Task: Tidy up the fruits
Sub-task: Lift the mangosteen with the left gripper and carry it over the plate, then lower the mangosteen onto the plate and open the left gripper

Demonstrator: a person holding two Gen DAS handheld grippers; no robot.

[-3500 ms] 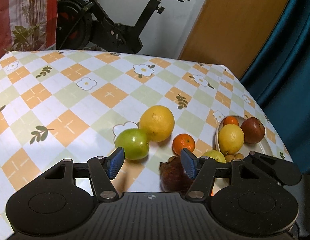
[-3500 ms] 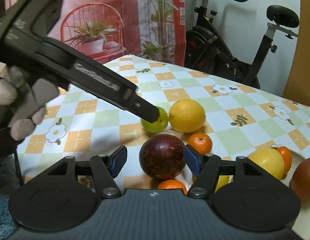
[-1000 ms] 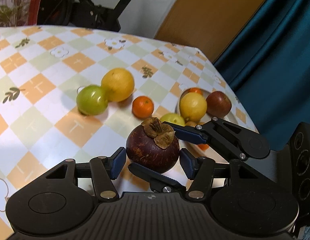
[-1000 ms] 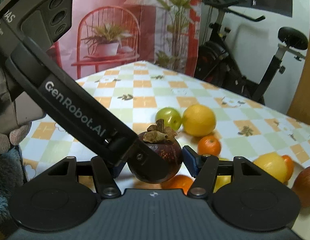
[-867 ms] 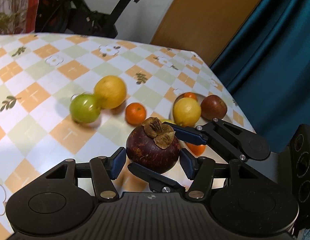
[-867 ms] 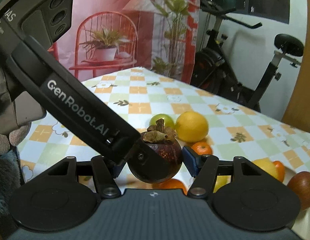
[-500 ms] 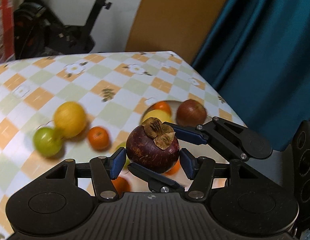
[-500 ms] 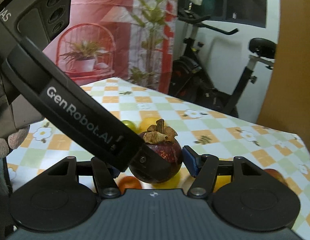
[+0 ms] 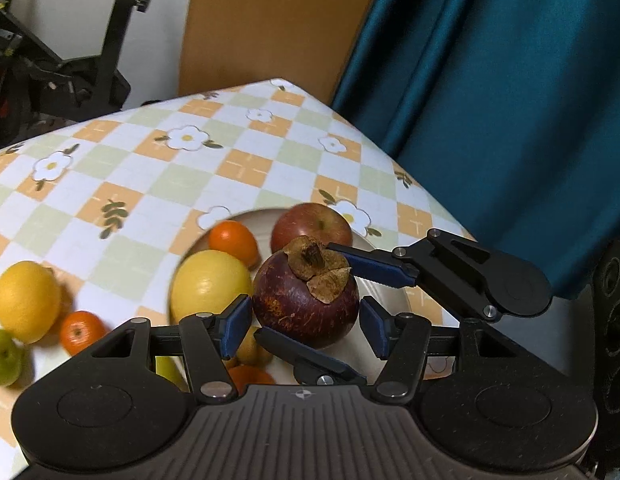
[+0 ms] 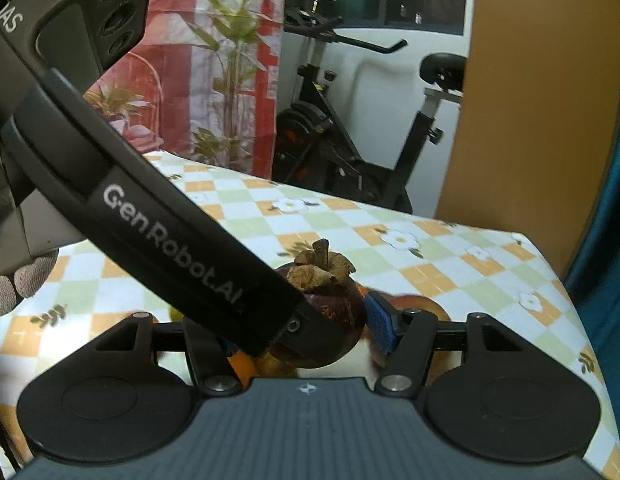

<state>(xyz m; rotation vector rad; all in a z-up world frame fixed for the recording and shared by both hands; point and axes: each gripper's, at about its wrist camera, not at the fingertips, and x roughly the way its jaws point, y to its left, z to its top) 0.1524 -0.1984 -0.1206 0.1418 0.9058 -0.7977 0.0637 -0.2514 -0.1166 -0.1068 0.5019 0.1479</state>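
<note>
Both grippers are shut crosswise on one dark purple mangosteen [image 9: 306, 300], held in the air above a white plate [image 9: 384, 286]. My left gripper [image 9: 304, 322] pinches it from the sides. The right gripper's fingers [image 9: 374, 266] grip it front and back. In the right wrist view the mangosteen [image 10: 330, 312] sits in my right gripper [image 10: 306, 326], with the left gripper's arm [image 10: 162, 232] crossing in front. The plate holds a red apple [image 9: 310, 224], a lemon [image 9: 210, 284], a tangerine [image 9: 232, 240] and small fruits.
On the checked tablecloth [image 9: 158, 176] left of the plate lie a big yellow citrus [image 9: 26, 300], a small tangerine [image 9: 80, 330] and a green fruit [image 9: 2, 356]. The table's edge and a teal curtain [image 9: 510, 100] are to the right. An exercise bike [image 10: 350, 152] stands behind.
Both grippers have carried the mangosteen up off the table and to the right, from near the loose fruits to above the plate. Both grips stay the same.
</note>
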